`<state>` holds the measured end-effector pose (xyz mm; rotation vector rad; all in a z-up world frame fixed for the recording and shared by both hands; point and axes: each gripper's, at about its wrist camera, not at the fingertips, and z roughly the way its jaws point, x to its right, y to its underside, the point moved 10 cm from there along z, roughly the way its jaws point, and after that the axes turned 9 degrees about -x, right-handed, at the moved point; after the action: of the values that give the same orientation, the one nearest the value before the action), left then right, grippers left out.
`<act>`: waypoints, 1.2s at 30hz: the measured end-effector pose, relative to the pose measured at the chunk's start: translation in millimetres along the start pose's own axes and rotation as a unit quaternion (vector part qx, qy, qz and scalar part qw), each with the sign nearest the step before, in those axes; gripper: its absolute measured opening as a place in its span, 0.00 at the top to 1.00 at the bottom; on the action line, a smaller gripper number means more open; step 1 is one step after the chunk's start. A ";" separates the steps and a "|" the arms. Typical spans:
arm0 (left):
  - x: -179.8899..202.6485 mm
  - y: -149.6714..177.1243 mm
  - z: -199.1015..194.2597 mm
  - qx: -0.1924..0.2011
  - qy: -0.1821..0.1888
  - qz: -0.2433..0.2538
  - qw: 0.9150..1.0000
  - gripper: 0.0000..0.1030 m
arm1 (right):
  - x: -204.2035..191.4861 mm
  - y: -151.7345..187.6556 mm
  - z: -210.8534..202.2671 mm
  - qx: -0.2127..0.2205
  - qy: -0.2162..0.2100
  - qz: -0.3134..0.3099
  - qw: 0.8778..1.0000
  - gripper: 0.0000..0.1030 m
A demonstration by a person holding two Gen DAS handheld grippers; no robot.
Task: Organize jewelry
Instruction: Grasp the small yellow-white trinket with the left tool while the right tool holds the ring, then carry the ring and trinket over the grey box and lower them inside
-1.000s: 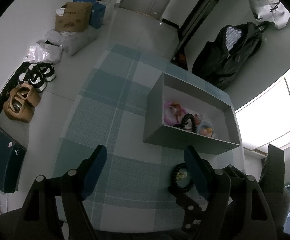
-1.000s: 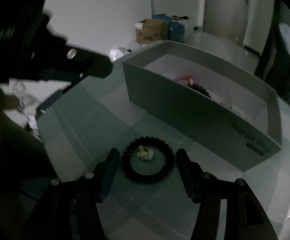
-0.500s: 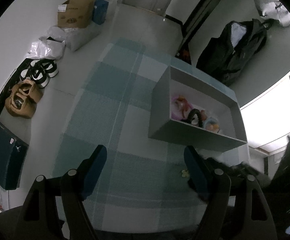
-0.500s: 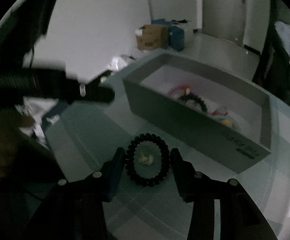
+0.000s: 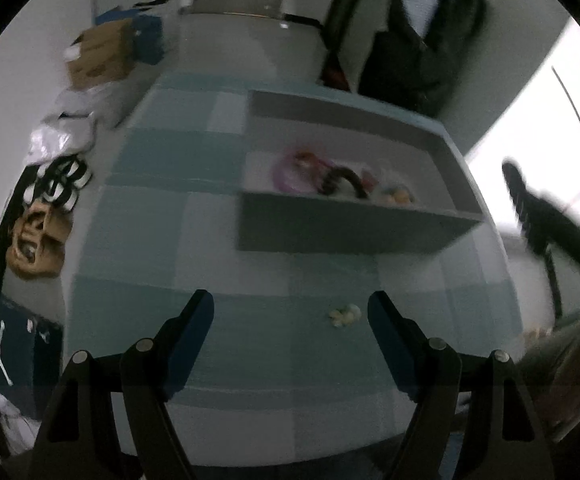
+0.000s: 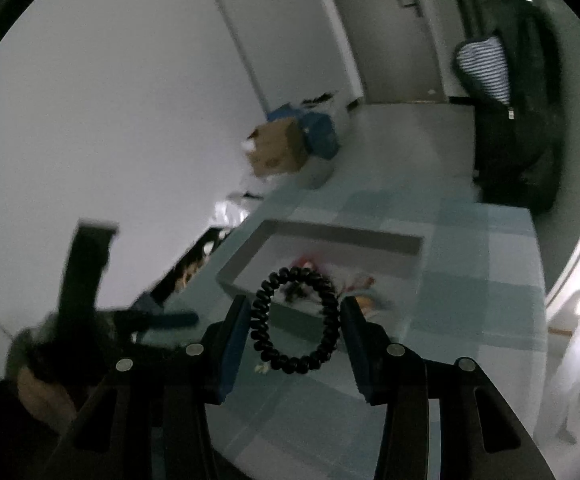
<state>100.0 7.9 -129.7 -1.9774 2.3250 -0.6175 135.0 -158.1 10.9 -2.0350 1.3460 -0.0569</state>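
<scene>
Plainly light and springy, the black beaded bracelet (image 6: pixel 294 322) should flex under pressure, so a hold across its outer sides suits it (the beads look smooth and could slip). It is a ring of glossy dark beads. The right gripper (image 6: pixel 294 320) pinches it across its width, lifted off the table (image 6: pixel 470 280) just before the grey box (image 6: pixel 342 236). The left gripper (image 5: pixel 290 320) stands spread and empty above the table.
</scene>
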 end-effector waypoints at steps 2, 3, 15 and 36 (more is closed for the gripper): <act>10.5 2.9 4.4 -0.005 -0.009 0.029 1.000 0.26 | 8.3 -2.2 -6.5 0.005 -0.001 0.015 1.000 0.56; 12.4 3.4 5.3 -0.007 -0.011 0.035 0.999 0.26 | 10.0 0.6 -9.3 0.006 -0.001 0.018 1.000 0.56; 15.0 9.5 26.2 -0.032 -0.066 0.077 0.994 0.32 | 23.9 0.5 -23.5 0.014 -0.008 0.032 0.999 0.56; 39.8 12.1 23.4 -0.041 -0.048 0.101 0.993 0.87 | 21.7 -1.4 -20.1 0.014 -0.016 0.031 0.999 0.56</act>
<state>87.2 -35.2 -145.8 -1.7282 2.4854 -0.4113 138.3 -186.1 20.0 -1.9620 1.3807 -0.0161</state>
